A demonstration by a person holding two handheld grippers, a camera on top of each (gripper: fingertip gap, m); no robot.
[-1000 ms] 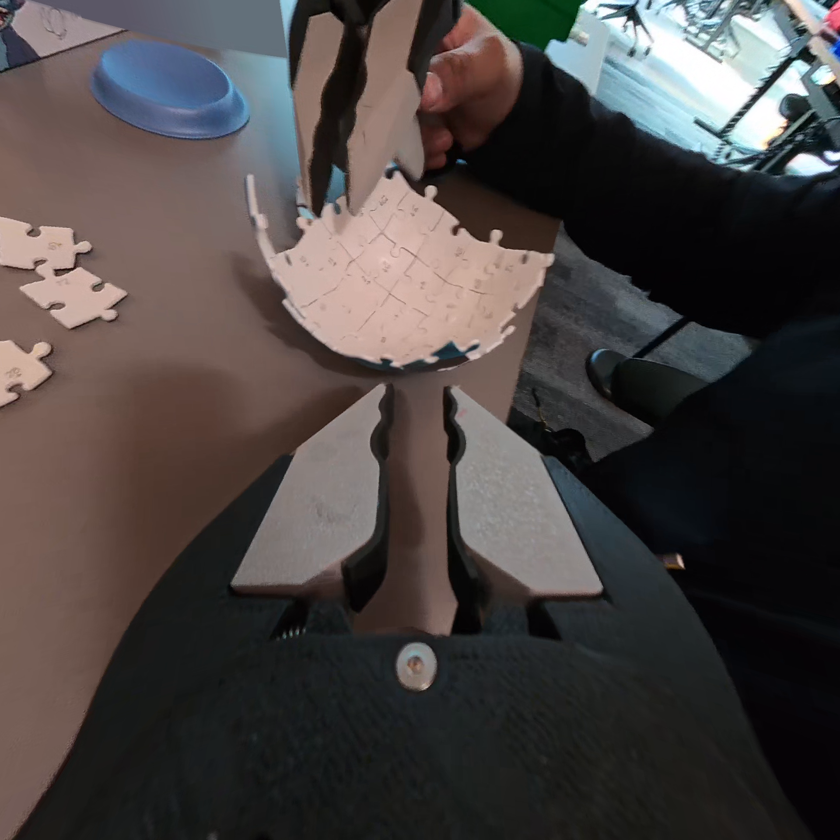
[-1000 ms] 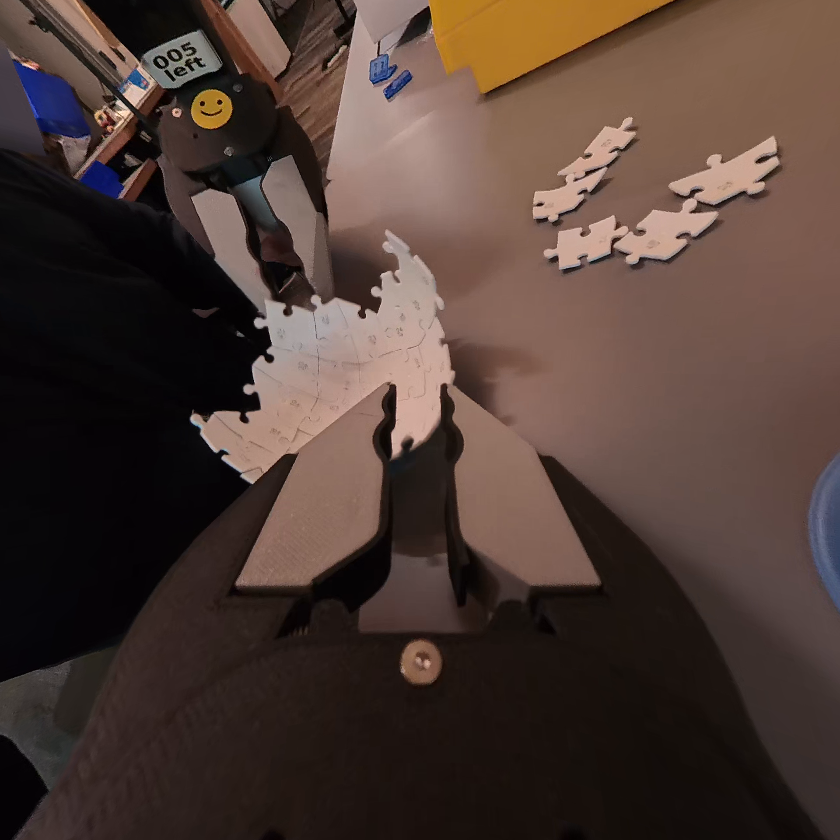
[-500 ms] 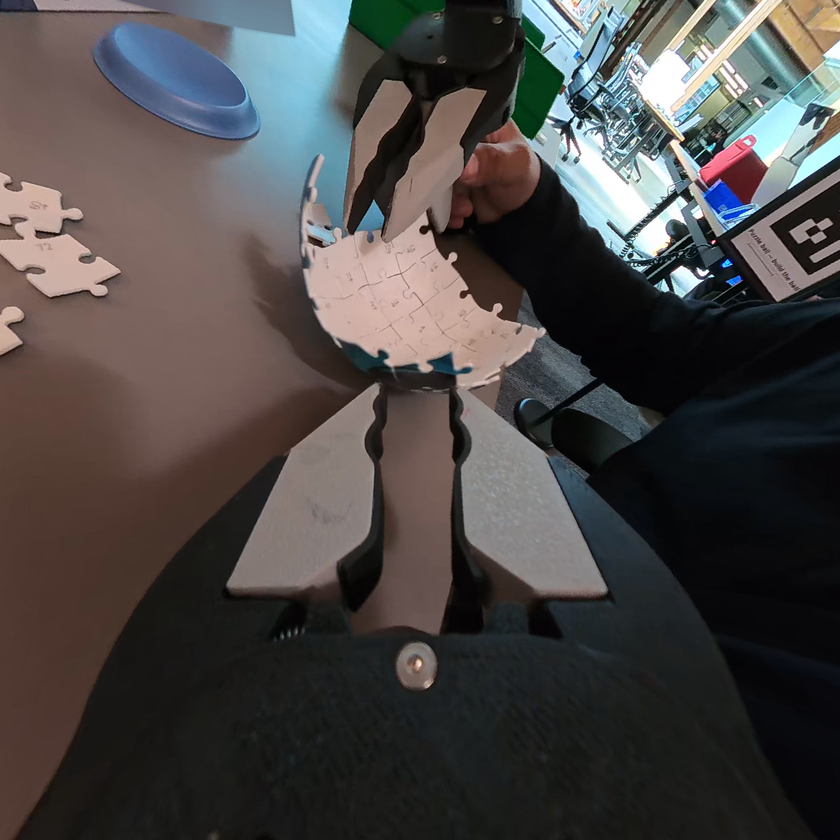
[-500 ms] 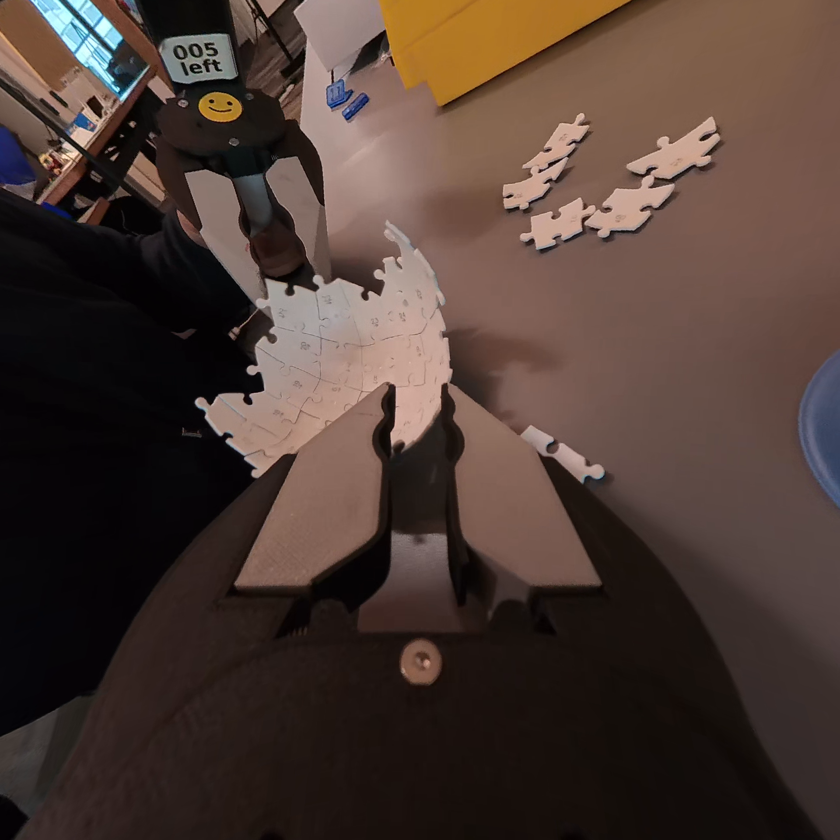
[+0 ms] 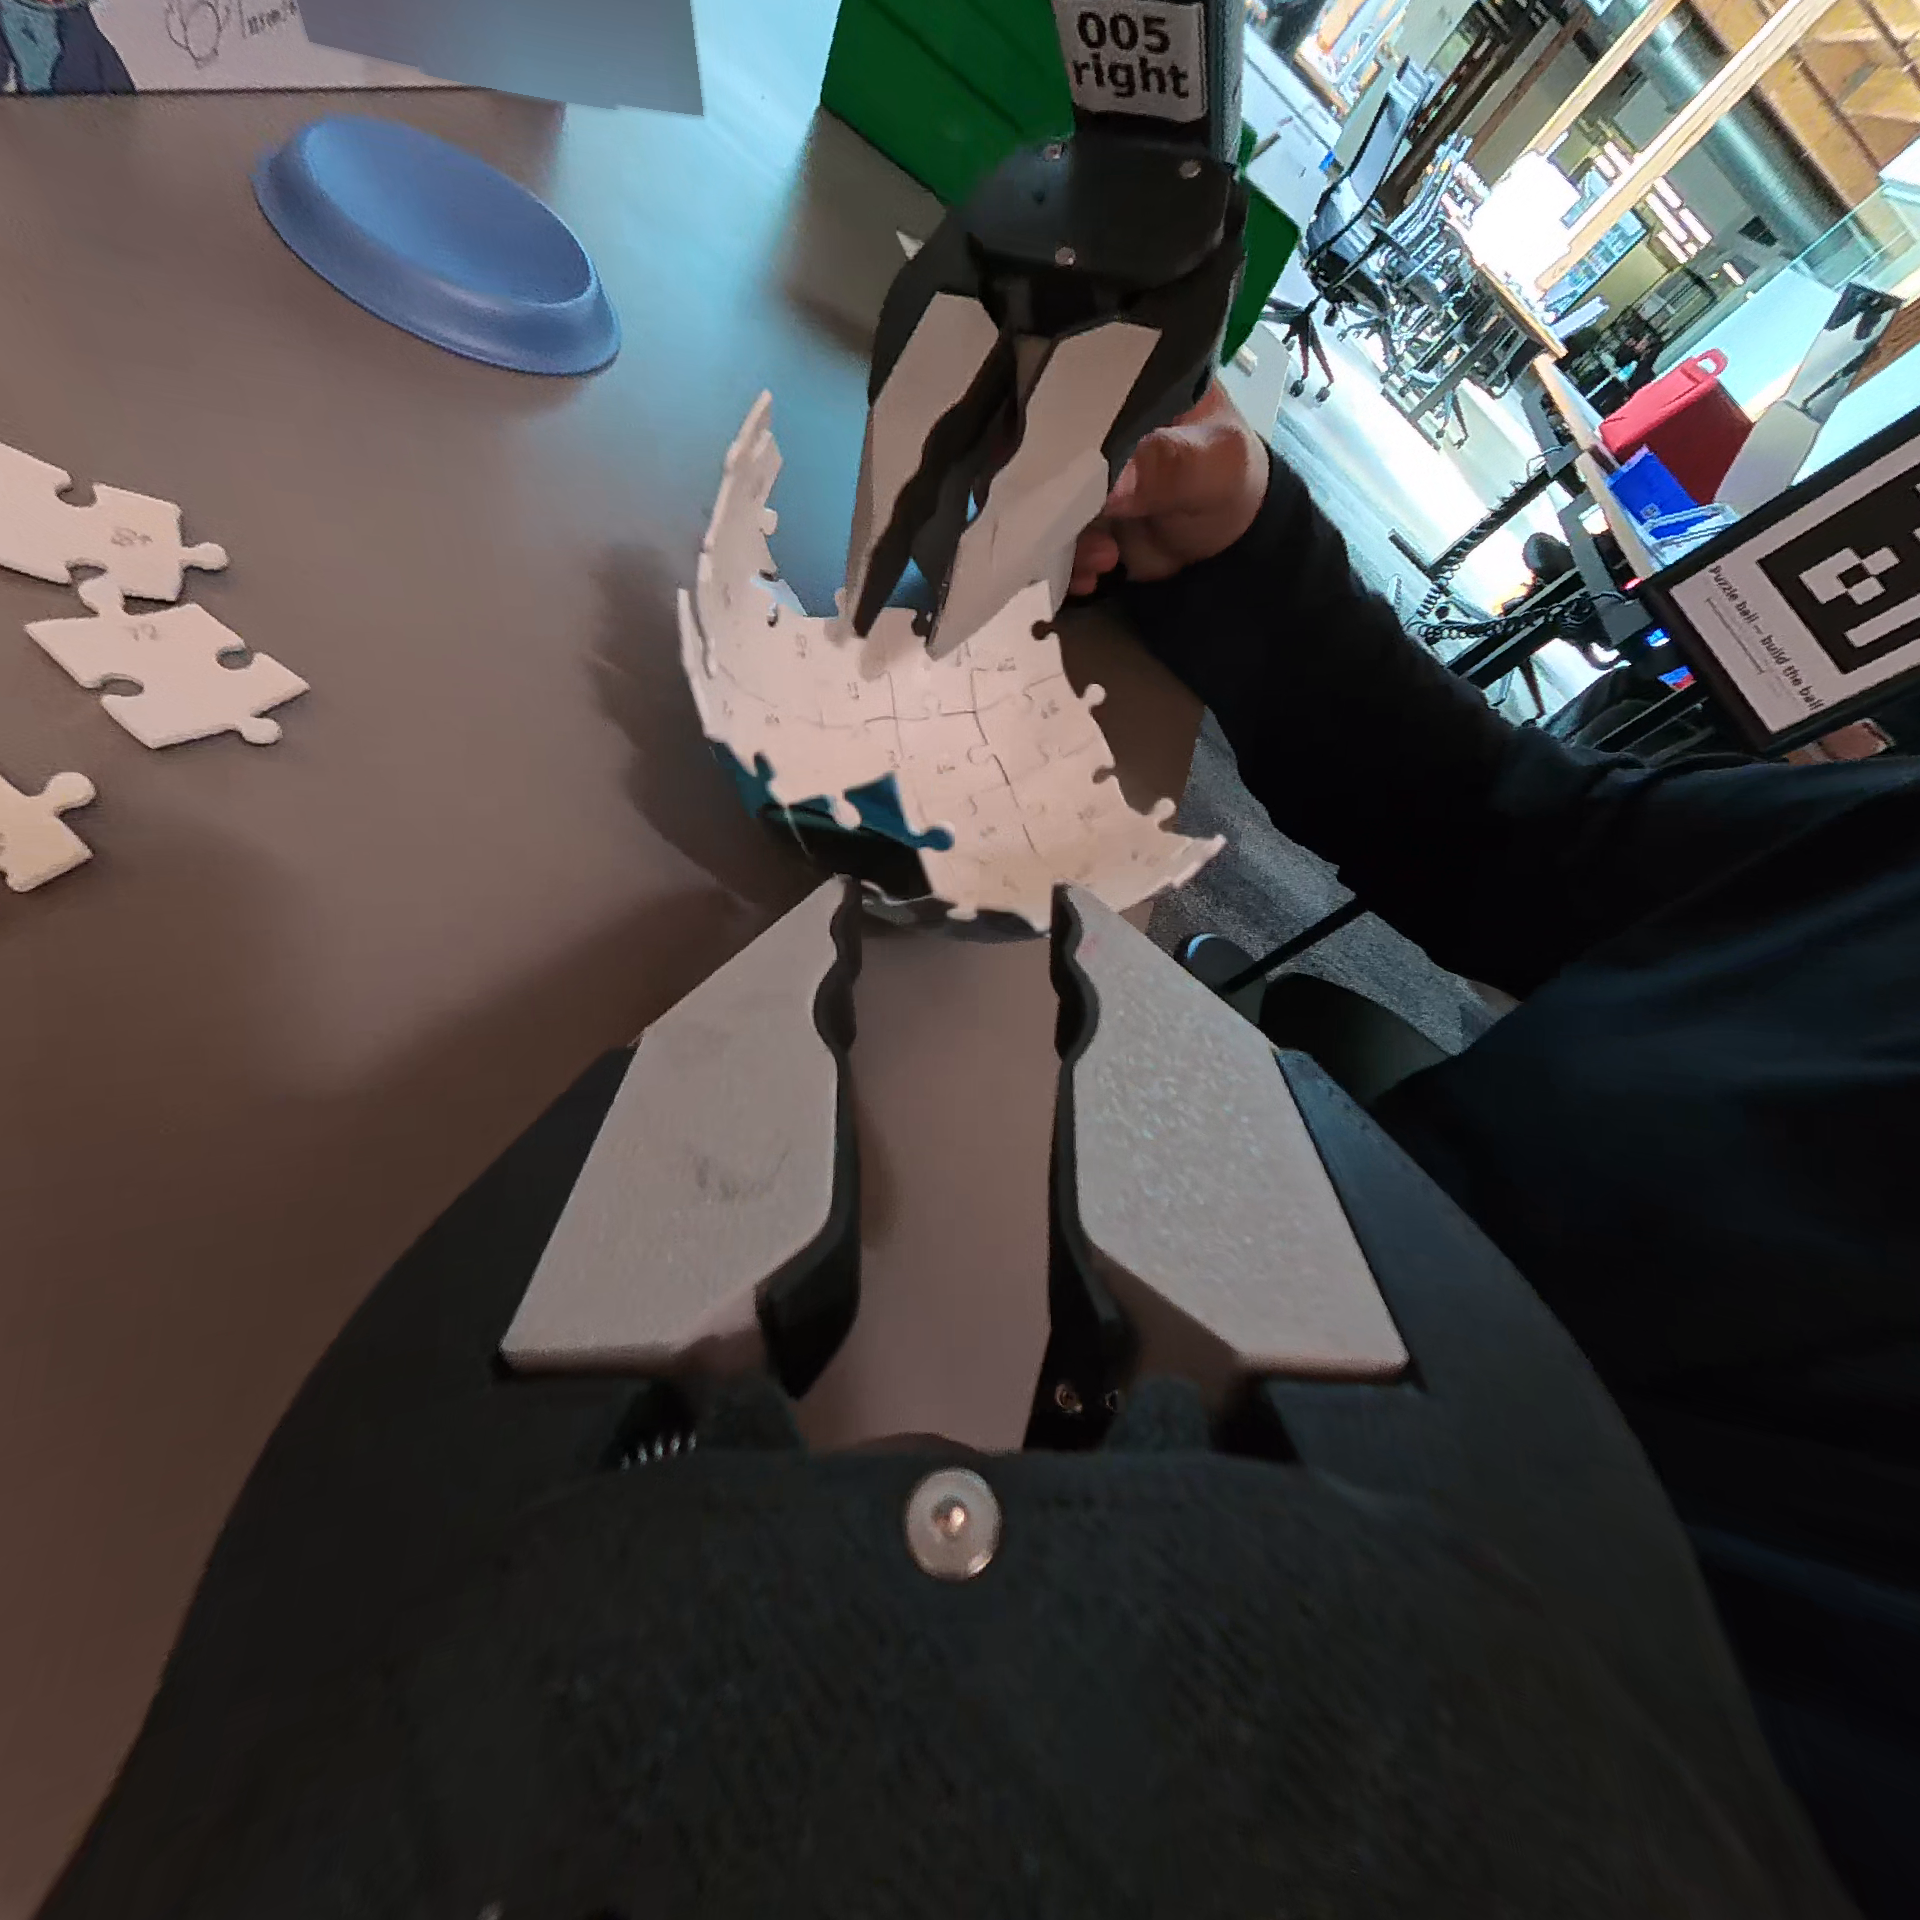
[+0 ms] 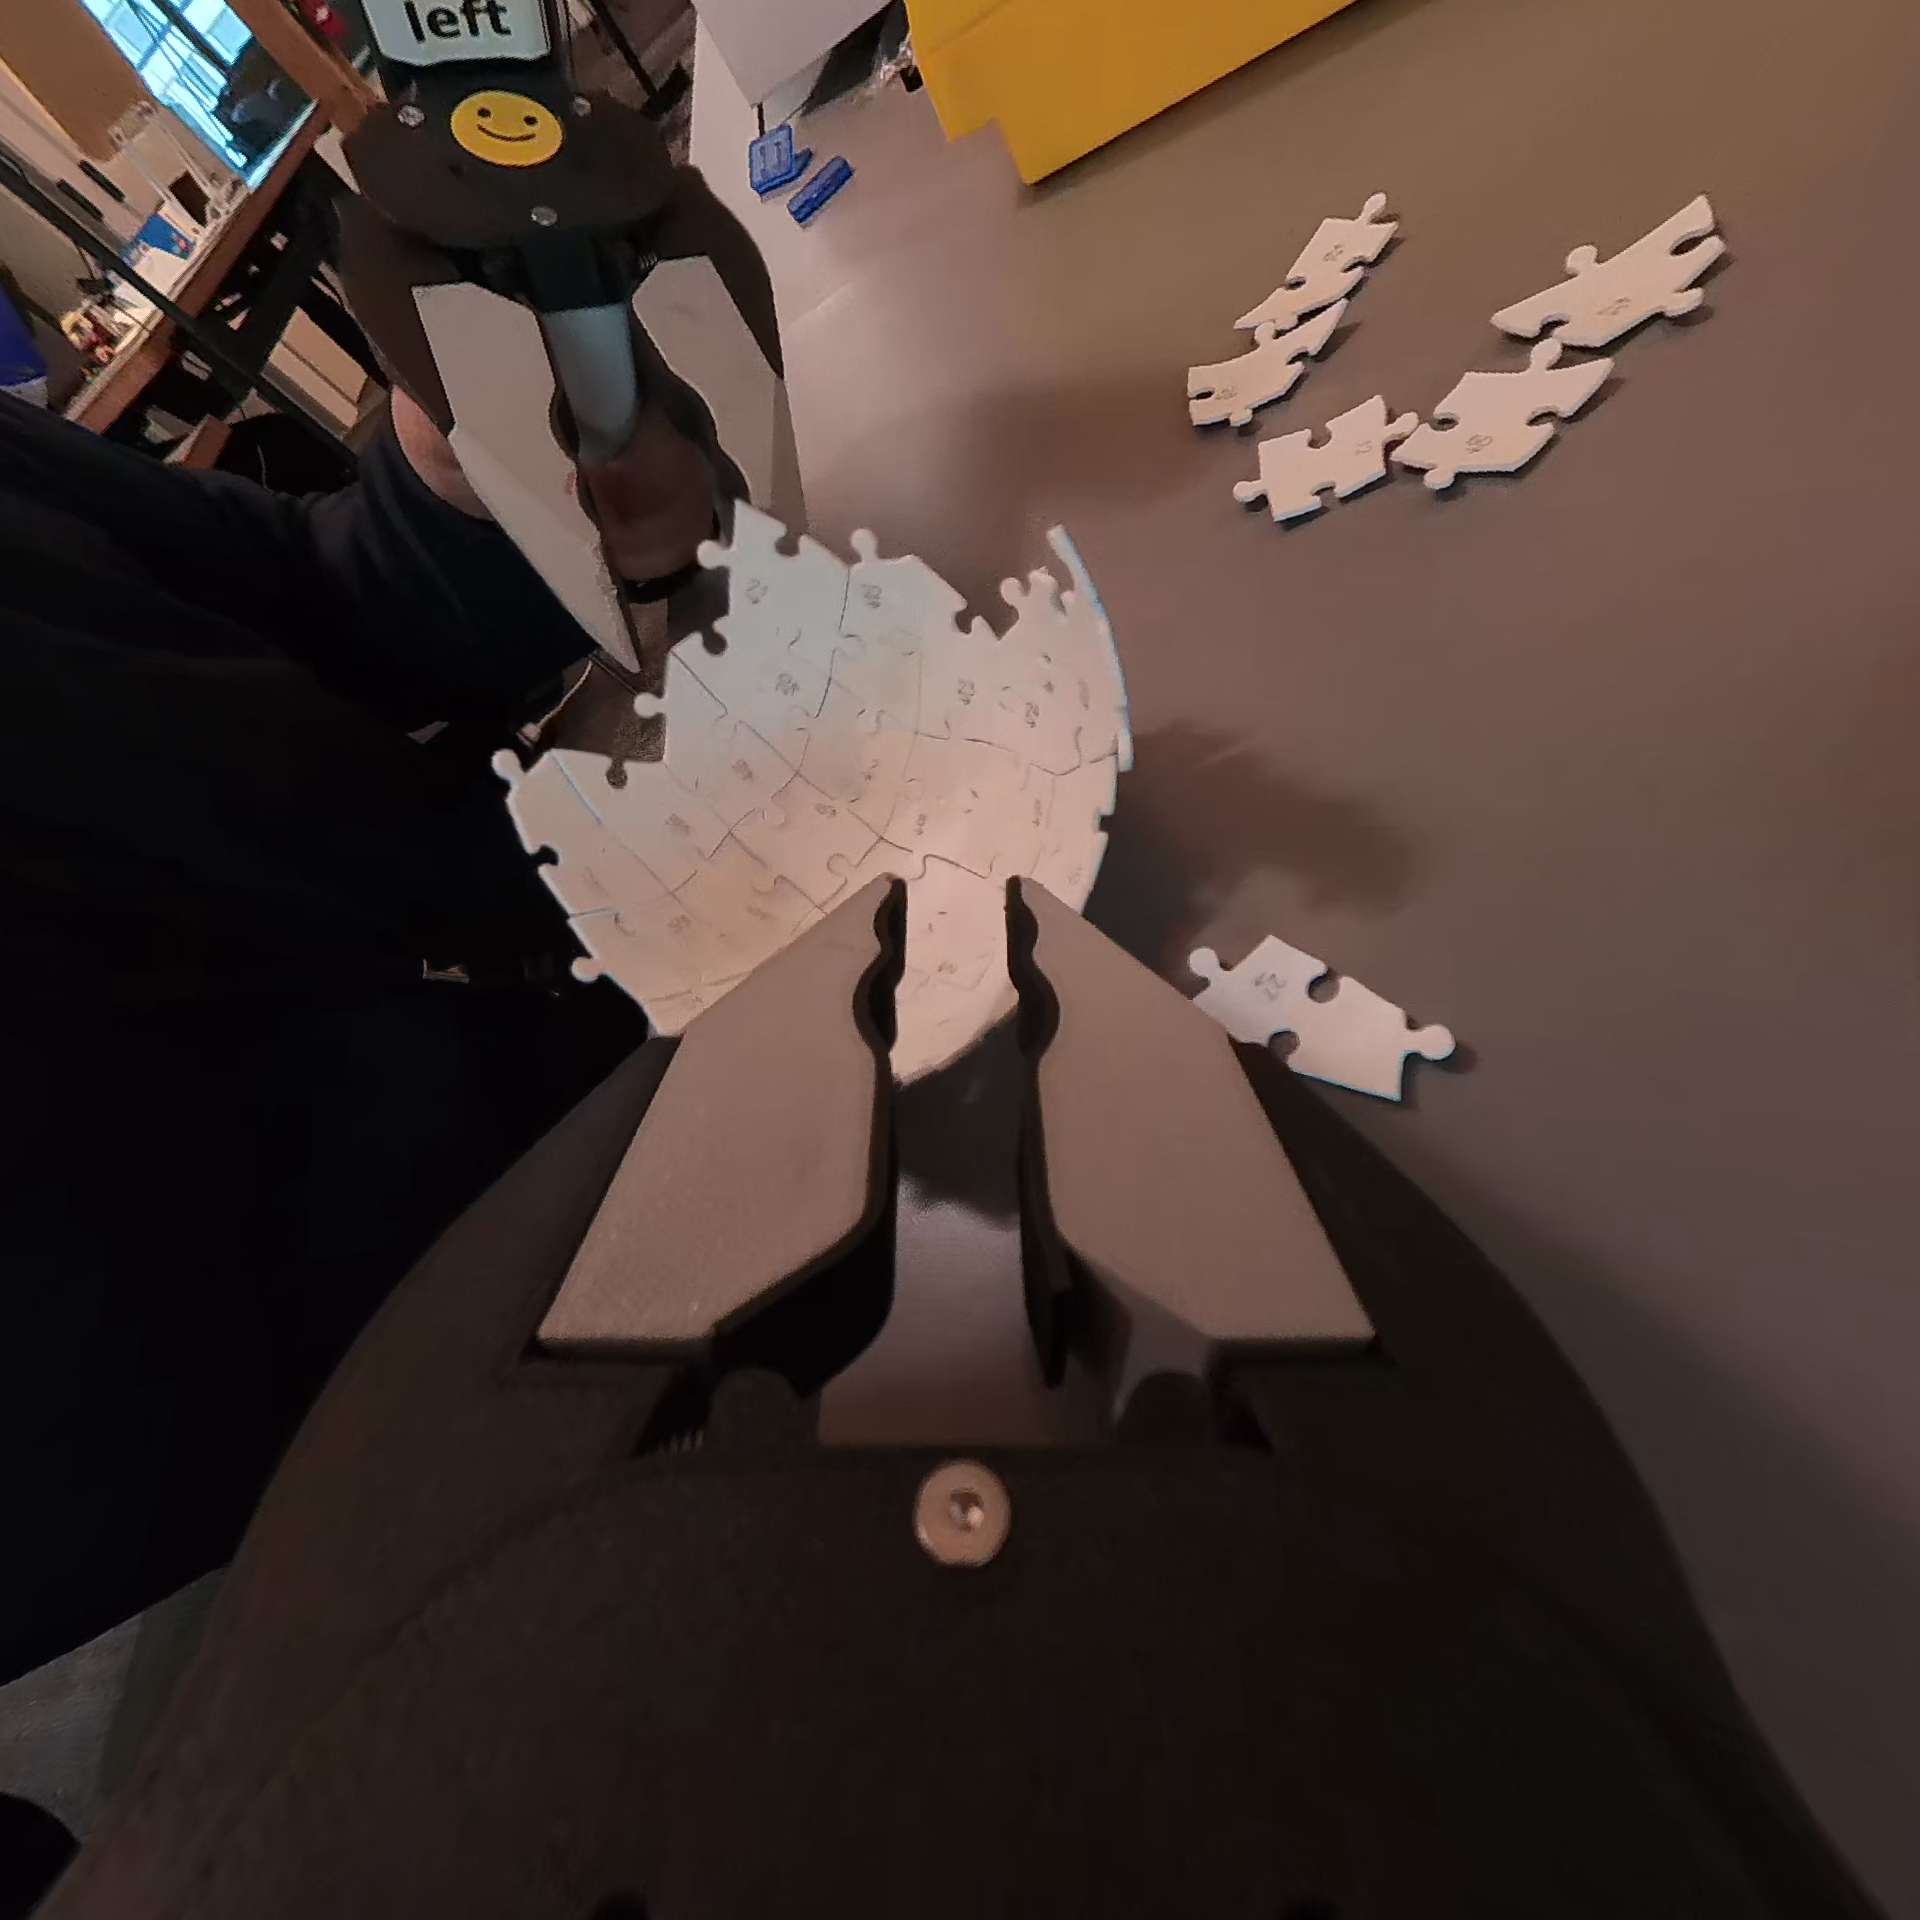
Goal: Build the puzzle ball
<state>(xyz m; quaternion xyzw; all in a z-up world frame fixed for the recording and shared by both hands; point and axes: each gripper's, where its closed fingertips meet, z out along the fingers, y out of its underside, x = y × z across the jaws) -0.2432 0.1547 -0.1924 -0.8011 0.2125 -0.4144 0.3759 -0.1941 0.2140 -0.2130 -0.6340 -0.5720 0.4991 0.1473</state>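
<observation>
Left wrist view, left gripper (image 5: 951, 914) parted, nearing puzzle ball (image 5: 914, 748)

Half-built puzzle ball (image 5: 935, 748), white inside, at centre. Left gripper (image 5: 951, 914), jaws parted, just at its 6 o'clock edge; right gripper (image 5: 899, 623) pinching its 12 o'clock rim. Blue dish (image 5: 436, 249) at 10 o'clock.

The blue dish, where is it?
In the left wrist view the blue dish sits upside down at the far left of the table, beyond the half-built puzzle ball and loose white pieces.
</observation>
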